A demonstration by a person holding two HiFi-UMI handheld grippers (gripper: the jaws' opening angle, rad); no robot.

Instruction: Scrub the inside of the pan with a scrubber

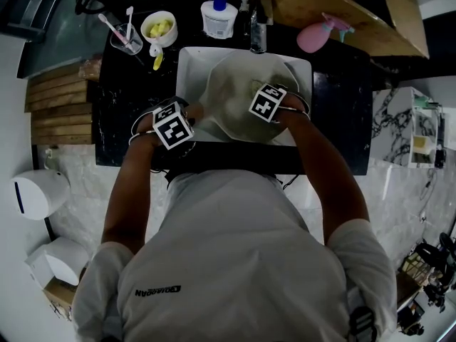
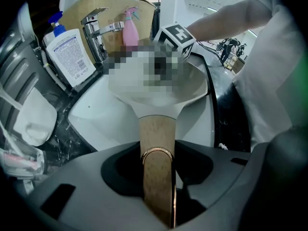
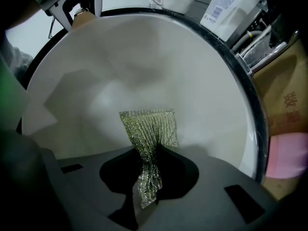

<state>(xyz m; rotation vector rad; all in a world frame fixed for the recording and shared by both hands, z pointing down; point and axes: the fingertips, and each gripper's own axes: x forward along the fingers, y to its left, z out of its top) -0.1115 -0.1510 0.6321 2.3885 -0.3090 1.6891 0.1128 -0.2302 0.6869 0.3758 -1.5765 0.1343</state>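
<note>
Your left gripper (image 2: 157, 177) has its jaws clamped on the wooden handle (image 2: 156, 134), and that grip is what steadies the pan (image 1: 242, 98) over the white sink (image 1: 187, 66), in front of the faucet (image 2: 98, 30). Your right gripper (image 3: 147, 177) points down into the pan with its jaws pinched shut on the metallic mesh scrubber (image 3: 149, 129). A flap of mesh fans out past the tips and appears to lie against the pale inner surface low in the bowl. To scrub well, press just hard enough that the flap flattens on the surface, so the mesh does the rubbing and not the jaw tips. Work in small overlapping strokes from the floor of the pan up the curved wall, and brace each push with the left grip so the pan does not swing or rock. The pinch sits on a narrow, bunched waist of mesh, which looks likely to slide under sideways drag, so use light strokes and watch that the flap does not fold under.
</note>
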